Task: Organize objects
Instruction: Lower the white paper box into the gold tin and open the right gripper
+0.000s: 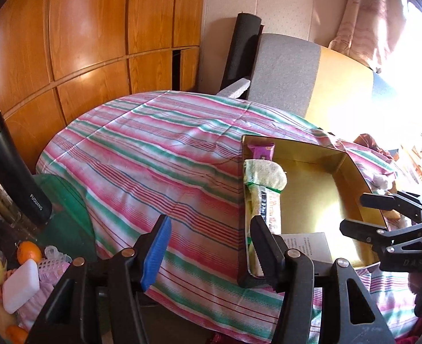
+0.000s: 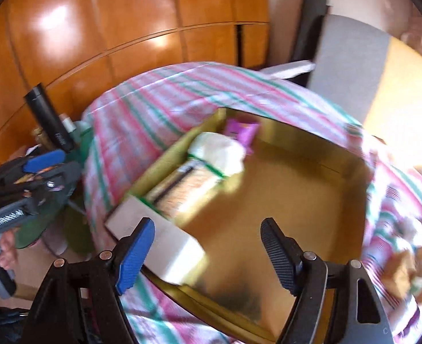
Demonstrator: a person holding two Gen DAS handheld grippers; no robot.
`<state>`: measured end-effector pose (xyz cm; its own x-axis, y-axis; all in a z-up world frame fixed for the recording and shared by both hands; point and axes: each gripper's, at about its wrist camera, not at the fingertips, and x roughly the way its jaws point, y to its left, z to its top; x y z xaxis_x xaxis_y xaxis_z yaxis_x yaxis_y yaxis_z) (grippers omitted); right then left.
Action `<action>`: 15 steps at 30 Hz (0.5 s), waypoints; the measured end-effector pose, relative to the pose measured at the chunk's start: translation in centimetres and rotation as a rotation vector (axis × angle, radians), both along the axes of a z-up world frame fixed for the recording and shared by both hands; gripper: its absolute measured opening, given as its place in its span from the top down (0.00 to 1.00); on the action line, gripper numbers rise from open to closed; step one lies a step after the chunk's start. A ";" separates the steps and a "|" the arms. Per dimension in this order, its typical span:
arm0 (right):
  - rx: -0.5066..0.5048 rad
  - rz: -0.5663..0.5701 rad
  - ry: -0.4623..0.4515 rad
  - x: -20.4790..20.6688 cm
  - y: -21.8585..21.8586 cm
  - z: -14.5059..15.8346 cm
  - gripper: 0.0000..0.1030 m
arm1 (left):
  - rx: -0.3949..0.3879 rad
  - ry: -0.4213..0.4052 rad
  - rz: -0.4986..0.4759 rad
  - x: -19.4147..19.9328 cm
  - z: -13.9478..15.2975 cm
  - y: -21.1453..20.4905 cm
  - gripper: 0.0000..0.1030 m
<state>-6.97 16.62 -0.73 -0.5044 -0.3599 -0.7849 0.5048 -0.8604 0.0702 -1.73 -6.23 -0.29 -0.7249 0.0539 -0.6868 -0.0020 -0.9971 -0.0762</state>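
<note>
Both grippers, left gripper (image 1: 211, 246) and right gripper (image 2: 208, 246), hang released and empty above the gold-lined cardboard box (image 1: 351, 172) holding wrapped snacks; careless reaching could tip it off the striped bedspread (image 1: 153, 154).

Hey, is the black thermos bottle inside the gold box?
No, the black thermos bottle stands off the bed's left side, outside the gold box.

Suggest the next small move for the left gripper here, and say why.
Probably swing the left gripper back to the clutter at lower left and pick the white block. Its jaws stand open with nothing between them, the gold box already holds a few packets along one wall, and loose things still lie beside the striped cloth.
</note>
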 end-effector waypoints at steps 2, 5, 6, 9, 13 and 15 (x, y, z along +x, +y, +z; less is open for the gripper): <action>0.009 -0.050 0.017 0.2 1.4 0.3 0.25 | -0.005 0.003 -0.020 0.1 0.3 0.8 0.43; 0.009 -0.119 0.045 0.7 3.9 0.6 0.25 | -0.014 0.007 -0.056 0.3 0.6 2.2 0.42; 0.007 -0.142 0.052 0.9 4.7 0.8 0.25 | -0.018 0.007 -0.069 0.3 0.7 2.7 0.42; 0.010 -0.209 0.078 1.6 7.5 1.3 0.25 | -0.029 0.007 -0.110 0.3 0.9 4.3 0.41; 0.013 -0.314 0.109 2.3 11.7 2.0 0.25 | -0.047 0.006 -0.169 0.2 1.1 6.6 0.39; 0.015 -0.376 0.115 2.5 14.2 2.3 0.25 | -0.053 0.009 -0.202 0.3 1.2 7.8 0.37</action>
<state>-4.49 30.83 1.60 -0.6841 -0.1216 -0.7192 0.1577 -0.9873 0.0169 -1.45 1.61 0.87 -0.7092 0.1626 -0.6860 -0.2027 -0.9790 -0.0224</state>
